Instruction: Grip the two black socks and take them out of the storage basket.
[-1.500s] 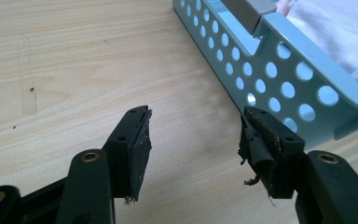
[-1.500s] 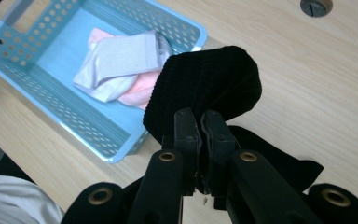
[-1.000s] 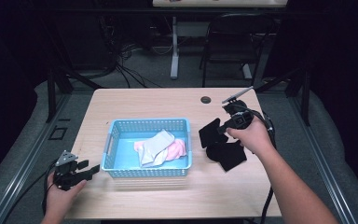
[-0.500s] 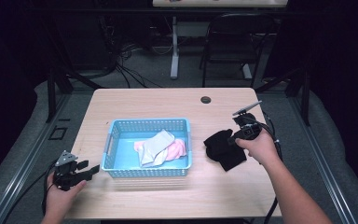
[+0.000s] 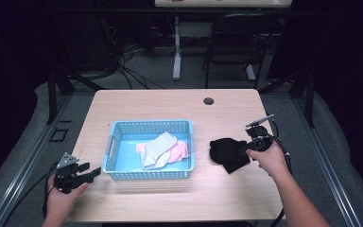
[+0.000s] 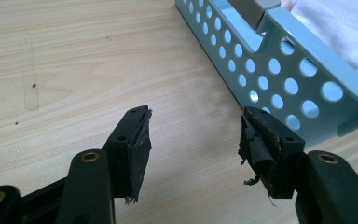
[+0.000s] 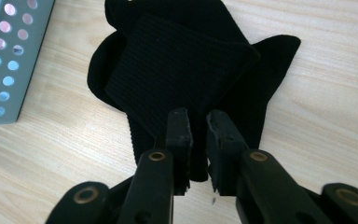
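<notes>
On the bench, just right of the basket and apart from it: a black sock, folded over itself, flat on the wood. Seen from the right gripper view as ribbed knit, 1 layer lapped over another.

Right gripper low over the sock's near edge, jaws just been opening, now parted by a narrow gap with dark fabric between them but no clear pinch: released, by the look of it.

Left gripper spread wide and empty, resting on bare wood beside the basket's near corner.

Probably very light, soft and limp; no risk of breakage, little of slipping against the pads. Likely to sag and unfold if lifted by 1 layer. Best taken at the doubled fold or the ribbed cuff, pinching both layers together.
</notes>
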### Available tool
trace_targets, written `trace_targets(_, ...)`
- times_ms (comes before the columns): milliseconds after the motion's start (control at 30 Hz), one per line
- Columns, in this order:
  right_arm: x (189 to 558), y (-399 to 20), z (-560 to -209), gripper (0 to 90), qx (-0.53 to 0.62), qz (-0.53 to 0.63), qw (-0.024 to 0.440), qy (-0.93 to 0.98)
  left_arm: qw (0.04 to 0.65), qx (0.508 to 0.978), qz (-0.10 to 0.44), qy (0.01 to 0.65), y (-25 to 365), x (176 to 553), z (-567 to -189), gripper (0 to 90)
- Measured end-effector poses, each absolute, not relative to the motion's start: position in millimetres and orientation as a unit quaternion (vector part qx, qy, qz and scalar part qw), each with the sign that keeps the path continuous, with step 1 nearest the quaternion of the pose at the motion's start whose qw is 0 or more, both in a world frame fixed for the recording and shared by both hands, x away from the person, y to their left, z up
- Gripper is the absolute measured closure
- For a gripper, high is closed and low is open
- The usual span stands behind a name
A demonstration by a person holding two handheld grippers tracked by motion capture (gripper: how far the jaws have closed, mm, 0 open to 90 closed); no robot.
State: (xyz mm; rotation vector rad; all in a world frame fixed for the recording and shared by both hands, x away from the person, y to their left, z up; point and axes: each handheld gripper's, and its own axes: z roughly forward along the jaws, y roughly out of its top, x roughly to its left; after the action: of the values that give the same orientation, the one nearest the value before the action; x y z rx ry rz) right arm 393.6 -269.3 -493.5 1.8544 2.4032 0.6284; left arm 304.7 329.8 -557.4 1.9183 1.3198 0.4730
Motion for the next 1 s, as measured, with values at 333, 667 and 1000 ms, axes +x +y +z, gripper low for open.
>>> trace_targets(333,391,-268,-490,69.2,0.599,0.209,0.034,0.773,0.375,0.749,0.187,0.514,331,305,-557,42.7)
trace_targets(667,384,-259,-480,58.8,0.580,0.203,0.053,0.787,0.375,0.747,0.188,0.515,330,304,-558,42.7)
trace_targets(1000,366,-245,-467,49.0,0.544,0.233,0.094,0.800,0.375,0.747,0.187,0.516,331,305,-558,42.4)
